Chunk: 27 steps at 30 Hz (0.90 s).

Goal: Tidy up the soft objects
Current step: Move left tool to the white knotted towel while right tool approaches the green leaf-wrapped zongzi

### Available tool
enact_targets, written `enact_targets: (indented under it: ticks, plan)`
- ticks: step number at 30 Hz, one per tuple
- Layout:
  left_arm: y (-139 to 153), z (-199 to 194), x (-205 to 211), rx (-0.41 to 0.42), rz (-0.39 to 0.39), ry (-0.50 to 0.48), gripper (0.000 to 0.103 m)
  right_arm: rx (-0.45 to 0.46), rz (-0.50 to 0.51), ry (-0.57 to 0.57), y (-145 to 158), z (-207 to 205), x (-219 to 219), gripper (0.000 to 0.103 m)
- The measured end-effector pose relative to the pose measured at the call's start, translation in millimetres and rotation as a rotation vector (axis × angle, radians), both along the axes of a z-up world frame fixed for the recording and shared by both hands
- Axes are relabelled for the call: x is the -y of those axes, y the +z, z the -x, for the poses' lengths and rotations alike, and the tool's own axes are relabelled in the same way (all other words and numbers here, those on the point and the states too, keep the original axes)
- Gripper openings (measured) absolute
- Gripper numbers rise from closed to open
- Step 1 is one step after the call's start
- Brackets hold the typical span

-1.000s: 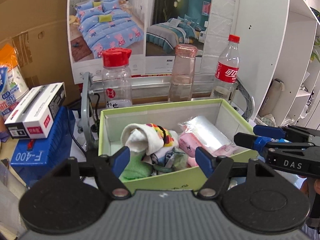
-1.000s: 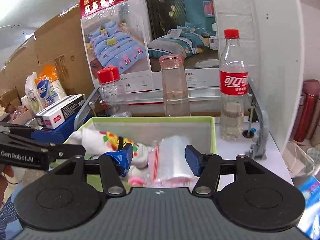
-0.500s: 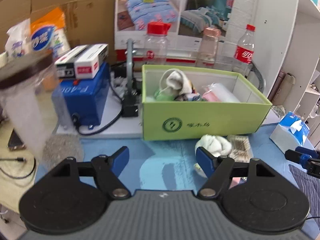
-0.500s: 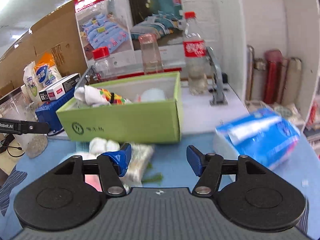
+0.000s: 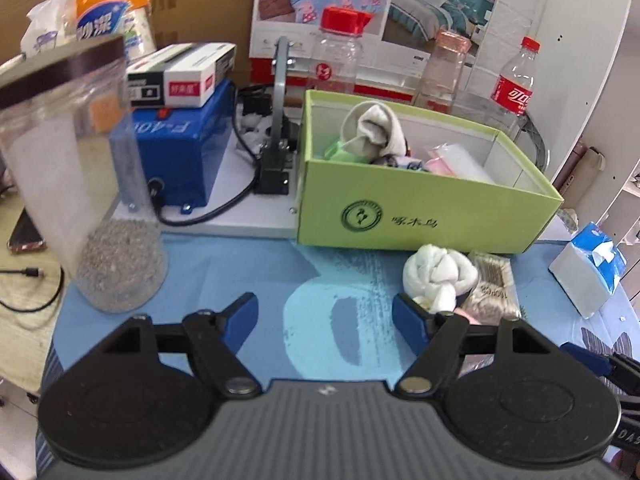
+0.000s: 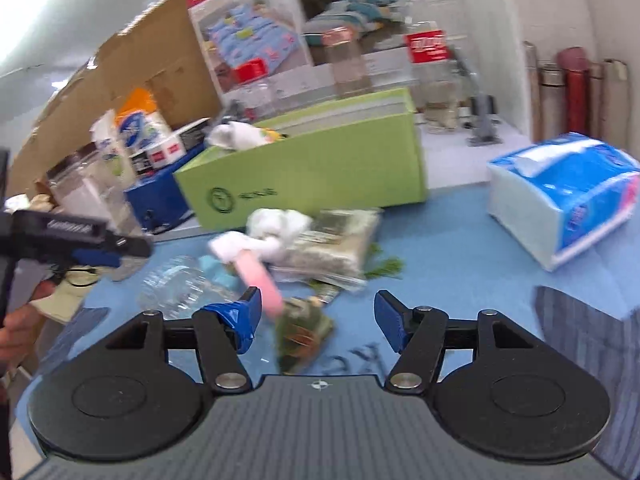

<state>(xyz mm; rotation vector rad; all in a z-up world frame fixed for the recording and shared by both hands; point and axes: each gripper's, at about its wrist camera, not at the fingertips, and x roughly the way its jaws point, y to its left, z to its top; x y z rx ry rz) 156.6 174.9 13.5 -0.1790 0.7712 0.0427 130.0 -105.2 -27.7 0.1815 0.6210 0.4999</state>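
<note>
A green box (image 5: 420,216) holds a white sock (image 5: 374,128) and bagged soft items. In front of it on the blue mat lie a rolled white sock (image 5: 438,276) and a bag of cotton swabs (image 5: 492,288). My left gripper (image 5: 324,320) is open and empty above the mat, back from the box. My right gripper (image 6: 318,322) is open and empty, low over a green packet (image 6: 304,330). The right wrist view shows the box (image 6: 312,172), the white sock (image 6: 276,226), a pink item (image 6: 258,280) and the swab bag (image 6: 336,244).
A clear jar with grit (image 5: 80,184) stands at left, beside a blue device (image 5: 180,148). Bottles (image 5: 338,60) stand behind the box. A tissue pack (image 6: 568,196) lies at right. A crushed clear bottle (image 6: 180,284) lies on the mat. A white shelf (image 5: 592,80) is at right.
Both grippers have pulled back from over the box to above the mat in front of it. Both stay open and empty.
</note>
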Motion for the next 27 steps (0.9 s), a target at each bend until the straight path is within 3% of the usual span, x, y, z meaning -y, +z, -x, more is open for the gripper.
enact_targets:
  ticks: [6,8,10,13,14,19,21,24,25,27]
  plan:
    - [7.8,-25.4,29.9,0.009,-0.09,-0.096,0.076,-0.091,0.102,0.017,-24.4,-29.6,-13.9,0.051]
    - [5.8,-34.4,40.2,0.009,-0.119,-0.139,0.076,-0.09,0.057,0.024,-24.2,-25.4,3.9,0.051]
    - [0.9,-47.9,50.7,-0.007,-0.134,-0.175,0.076,-0.069,0.044,-0.052,-17.7,-17.4,28.5,0.052]
    - [-9.5,-71.5,64.0,-0.045,-0.128,-0.229,0.076,0.011,0.241,-0.244,-6.6,-2.4,52.6,0.053]
    - [-13.8,-80.6,67.2,-0.067,-0.123,-0.24,0.076,0.032,0.253,-0.269,-3.0,3.0,60.1,0.054]
    - [-41.5,-121.1,74.7,-0.206,-0.127,-0.313,0.078,0.014,0.063,-0.226,3.6,16.6,82.2,0.054]
    - [-48.2,-132.1,67.3,-0.242,-0.062,-0.323,0.079,0.004,0.05,-0.21,1.6,14.0,76.8,0.054]
    - [-51.5,-135.1,48.0,-0.276,0.025,-0.268,0.084,-0.017,0.044,-0.202,-2.5,7.7,70.1,0.054]
    - [-52.2,-131.7,41.2,-0.277,0.033,-0.234,0.093,-0.02,0.04,-0.199,-3.0,5.0,67.9,0.054]
    - [-52.9,-119.7,28.0,-0.266,0.023,-0.186,0.096,-0.024,0.037,-0.196,-4.0,4.9,67.4,0.054]
